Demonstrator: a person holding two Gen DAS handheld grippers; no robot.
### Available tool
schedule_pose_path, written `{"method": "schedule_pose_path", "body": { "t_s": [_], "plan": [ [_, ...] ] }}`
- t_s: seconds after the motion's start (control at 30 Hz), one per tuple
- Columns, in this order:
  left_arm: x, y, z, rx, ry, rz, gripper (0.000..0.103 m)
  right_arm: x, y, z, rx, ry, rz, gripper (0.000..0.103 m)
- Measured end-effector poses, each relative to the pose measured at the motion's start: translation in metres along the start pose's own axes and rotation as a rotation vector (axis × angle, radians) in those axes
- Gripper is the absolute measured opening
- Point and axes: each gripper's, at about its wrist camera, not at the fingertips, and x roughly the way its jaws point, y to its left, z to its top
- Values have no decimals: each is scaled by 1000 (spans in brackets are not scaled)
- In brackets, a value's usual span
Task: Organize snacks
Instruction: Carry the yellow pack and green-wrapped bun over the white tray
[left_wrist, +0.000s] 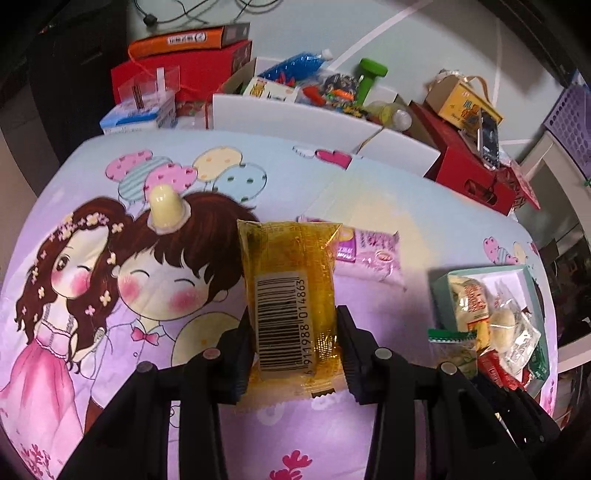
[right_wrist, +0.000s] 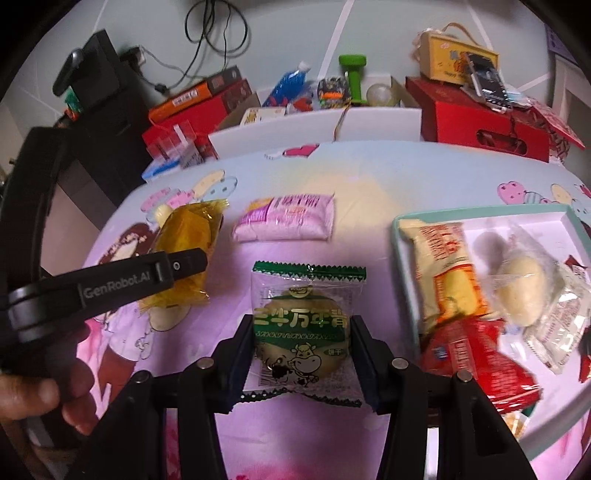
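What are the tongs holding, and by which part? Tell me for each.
Left tongs: the yellow snack packet, gripped across its lower half, by the barcode. Right tongs: the green-edged biscuit packet, gripped by its two side edges.

left gripper (left_wrist: 291, 343) clamped on something, tilted down | right gripper (right_wrist: 301, 347) same, gripping | bare hand (right_wrist: 44, 391) lower left
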Motion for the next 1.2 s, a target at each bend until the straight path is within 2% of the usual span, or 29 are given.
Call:
{"method": "schedule_pose_path", "body": {
  "t_s": [0.33,0.5,0.63,0.8,0.93,1.2],
  "plan": [
    [-36,-11,13,4,-103,1,42,-47,-22,19,71,-124,56,53],
    [-51,-24,15,19,-149,-11,42,-71,-36,27,95,-191,44,53],
    [-59,-36,15,33,-169,-27,42,-89,-59,31,128,-235,8,53],
    [-62,-56,12,57,-175,-49,42,-100,-98,32,199,-250,-43,53],
    [-62,-79,8,102,-171,-78,42,-106,-133,30,277,-254,-68,53],
    [-54,-128,-6,198,-137,-124,42,-129,-205,18,425,-290,-174,53]
  ]
}}
